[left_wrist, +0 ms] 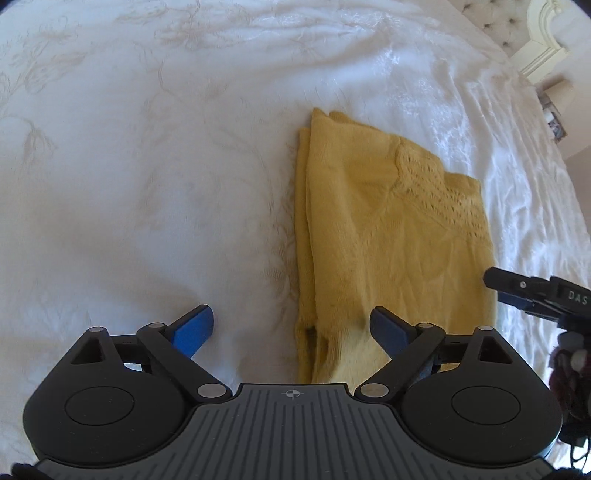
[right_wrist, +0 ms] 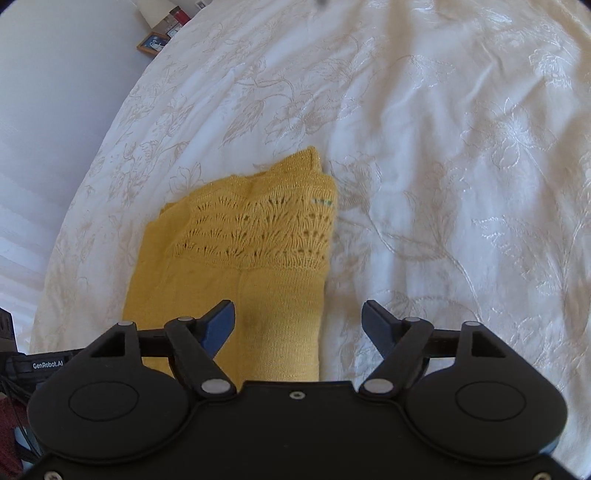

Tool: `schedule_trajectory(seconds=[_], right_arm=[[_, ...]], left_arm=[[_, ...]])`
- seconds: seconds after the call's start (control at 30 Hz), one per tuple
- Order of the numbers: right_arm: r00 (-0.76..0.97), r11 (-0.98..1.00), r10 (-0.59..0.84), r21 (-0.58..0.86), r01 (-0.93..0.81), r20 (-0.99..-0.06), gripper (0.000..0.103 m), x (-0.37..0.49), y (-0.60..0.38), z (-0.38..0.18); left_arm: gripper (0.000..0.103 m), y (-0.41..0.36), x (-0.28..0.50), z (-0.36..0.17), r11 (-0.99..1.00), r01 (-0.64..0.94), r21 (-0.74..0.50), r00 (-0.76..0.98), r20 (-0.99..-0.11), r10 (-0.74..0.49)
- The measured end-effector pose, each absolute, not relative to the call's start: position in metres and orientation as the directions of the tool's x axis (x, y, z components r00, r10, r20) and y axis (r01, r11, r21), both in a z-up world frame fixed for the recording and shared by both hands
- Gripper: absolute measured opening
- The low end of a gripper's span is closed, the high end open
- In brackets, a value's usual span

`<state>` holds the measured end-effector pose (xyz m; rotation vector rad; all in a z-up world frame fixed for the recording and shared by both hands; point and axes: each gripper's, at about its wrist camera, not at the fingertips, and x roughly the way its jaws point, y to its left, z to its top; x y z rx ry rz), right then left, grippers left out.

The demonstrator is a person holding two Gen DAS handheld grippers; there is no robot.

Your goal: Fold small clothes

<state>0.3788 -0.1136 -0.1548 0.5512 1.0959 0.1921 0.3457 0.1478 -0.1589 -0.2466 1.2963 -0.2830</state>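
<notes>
A small yellow knit garment (left_wrist: 388, 236) with an openwork lace band lies folded flat on the white bedspread (left_wrist: 147, 184). It also shows in the right wrist view (right_wrist: 251, 254). My left gripper (left_wrist: 291, 325) is open and empty, just above the garment's near left edge. My right gripper (right_wrist: 298, 321) is open and empty, over the garment's near right edge. The right gripper's body shows at the right edge of the left wrist view (left_wrist: 535, 295).
The embroidered white bedspread (right_wrist: 443, 166) covers the bed, with wrinkles on it. A tufted headboard and cream frame (left_wrist: 532, 33) stand at the far right. A picture frame and small items (right_wrist: 159, 37) sit beyond the bed's left edge.
</notes>
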Motion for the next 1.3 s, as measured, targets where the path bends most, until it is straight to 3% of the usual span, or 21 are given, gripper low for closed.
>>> schedule_trajectory(seconds=[0.43, 0.63, 0.87, 0.97, 1.0, 1.03, 1.07, 1.13, 1.3], right_arm=[[0.404, 0.798, 0.536, 0.601, 0.043, -0.741, 0.084, 0.426, -0.101, -0.177], [0.388, 0.767, 0.590, 0.641, 0.002, -0.708, 0.099, 0.450, -0.090, -0.184], [0.410, 0.732, 0.622, 0.681, -0.002, -0.667, 0.101, 0.449, -0.094, -0.188], [0.420, 0.721, 0.622, 0.693, 0.022, -0.661, 0.088, 0.440, -0.103, -0.188], [0.424, 0.724, 0.612, 0.689, 0.040, -0.668, 0.070, 0.435, -0.108, -0.187], [0.422, 0.736, 0.594, 0.675, 0.059, -0.684, 0.046, 0.433, -0.111, -0.187], [0.418, 0.744, 0.581, 0.664, 0.073, -0.698, 0.042, 0.431, -0.114, -0.187], [0.438, 0.737, 0.578, 0.670, 0.082, -0.689, 0.039, 0.427, -0.118, -0.182], [0.487, 0.740, 0.550, 0.666, 0.094, -0.679, 0.037, 0.407, -0.120, -0.154]], left_arm=[[0.094, 0.108, 0.366, -0.192, 0.865, 0.099, -0.492, 0.146, -0.853, -0.502], [0.102, 0.090, 0.381, -0.198, 0.844, 0.125, -0.521, 0.149, -0.831, -0.535], [0.099, 0.100, 0.372, -0.197, 0.790, 0.135, -0.598, 0.135, -0.779, -0.612], [0.077, 0.105, 0.367, -0.198, 0.788, 0.109, -0.606, 0.126, -0.778, -0.616], [0.060, 0.107, 0.368, -0.199, 0.794, 0.095, -0.600, 0.125, -0.784, -0.608], [0.036, 0.111, 0.369, -0.201, 0.788, 0.075, -0.611, 0.117, -0.780, -0.615], [0.025, 0.114, 0.371, -0.205, 0.760, 0.047, -0.648, 0.097, -0.754, -0.649], [0.023, 0.119, 0.372, -0.211, 0.703, -0.028, -0.711, 0.084, -0.703, -0.707], [0.023, 0.101, 0.355, -0.189, 0.695, 0.022, -0.719, 0.090, -0.691, -0.717]])
